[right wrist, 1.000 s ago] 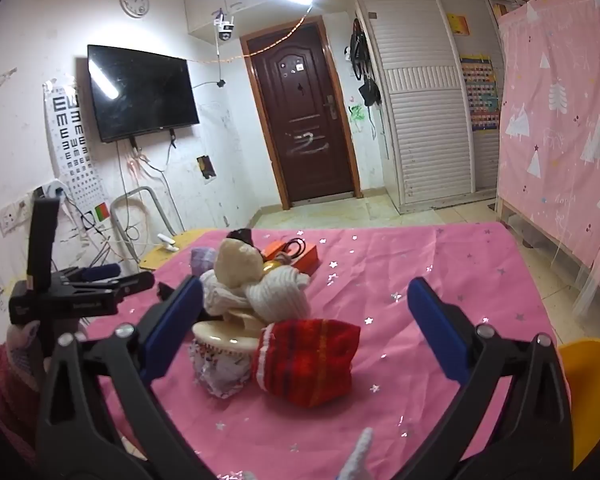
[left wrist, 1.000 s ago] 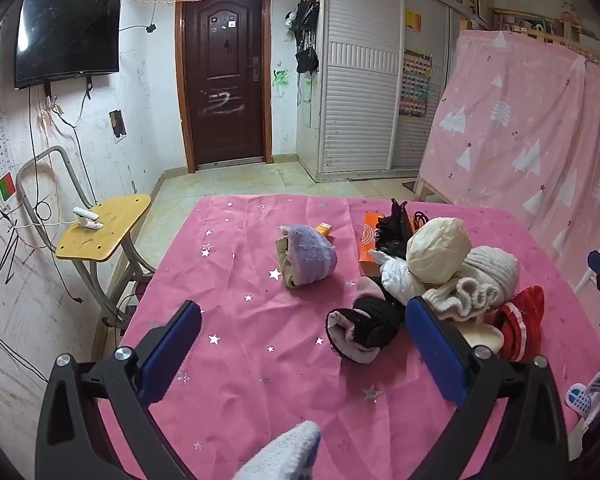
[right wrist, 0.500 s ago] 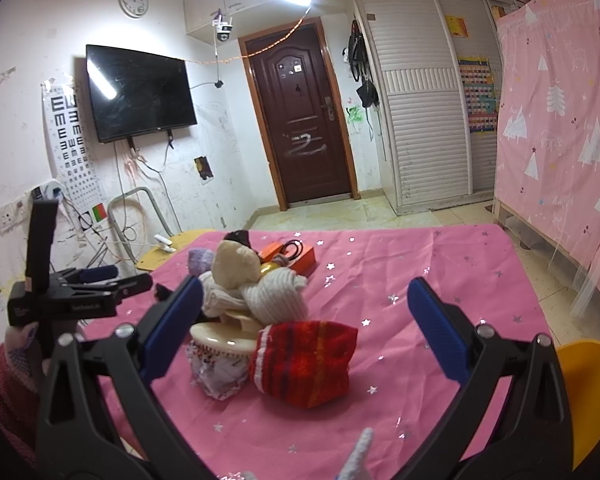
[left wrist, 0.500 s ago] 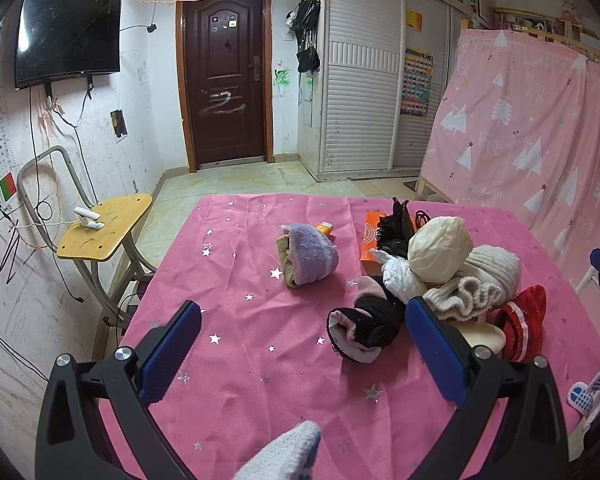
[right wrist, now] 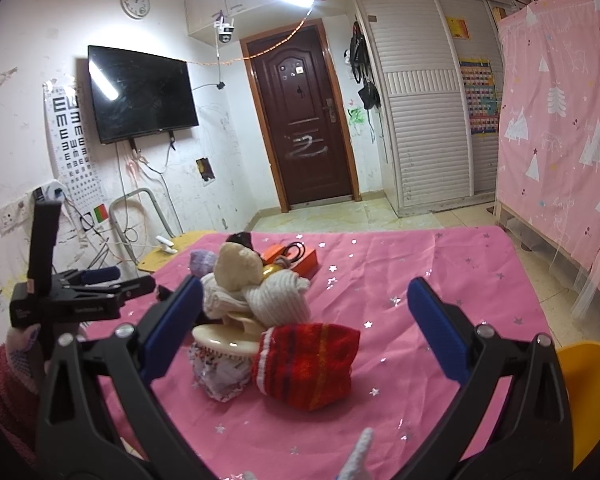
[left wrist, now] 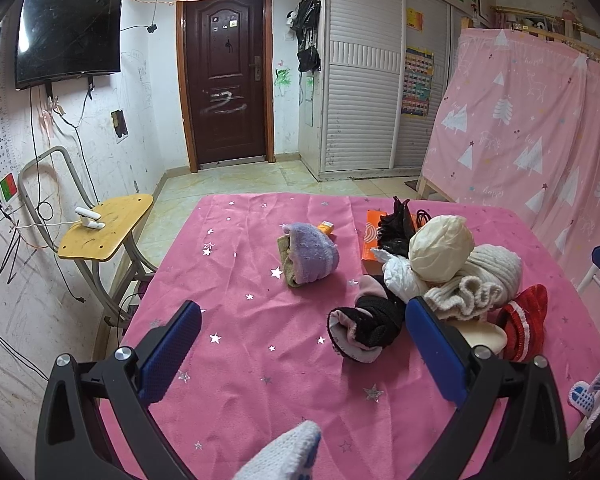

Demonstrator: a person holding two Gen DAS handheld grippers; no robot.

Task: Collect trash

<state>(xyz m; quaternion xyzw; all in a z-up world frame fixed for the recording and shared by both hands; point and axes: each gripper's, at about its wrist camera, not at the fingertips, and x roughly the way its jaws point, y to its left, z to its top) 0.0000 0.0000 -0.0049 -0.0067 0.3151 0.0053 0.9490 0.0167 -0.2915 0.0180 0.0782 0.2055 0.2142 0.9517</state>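
A heap of rolled socks and odd items lies on the pink star-patterned tablecloth point(left wrist: 236, 320). In the left wrist view I see a purple sock roll point(left wrist: 310, 256), a black and pink roll point(left wrist: 366, 328), a cream roll point(left wrist: 440, 250), a white knit roll point(left wrist: 492, 272), a red striped roll point(left wrist: 526, 324) and an orange box point(left wrist: 370, 240). My left gripper point(left wrist: 302, 350) is open and empty above the near cloth, short of the black roll. My right gripper point(right wrist: 302, 328) is open and empty, with the red roll point(right wrist: 306, 362) just ahead between its fingers.
A yellow chair point(left wrist: 106, 232) with a white device stands left of the table. A yellow seat point(right wrist: 592, 396) sits at the table's right edge. The left gripper also shows in the right wrist view point(right wrist: 80, 296). A pink curtain point(left wrist: 532, 120), the wardrobe and a dark door stand behind.
The right wrist view has shifted slightly, so the sock heap sits a little nearer. The left gripper has hardly moved.
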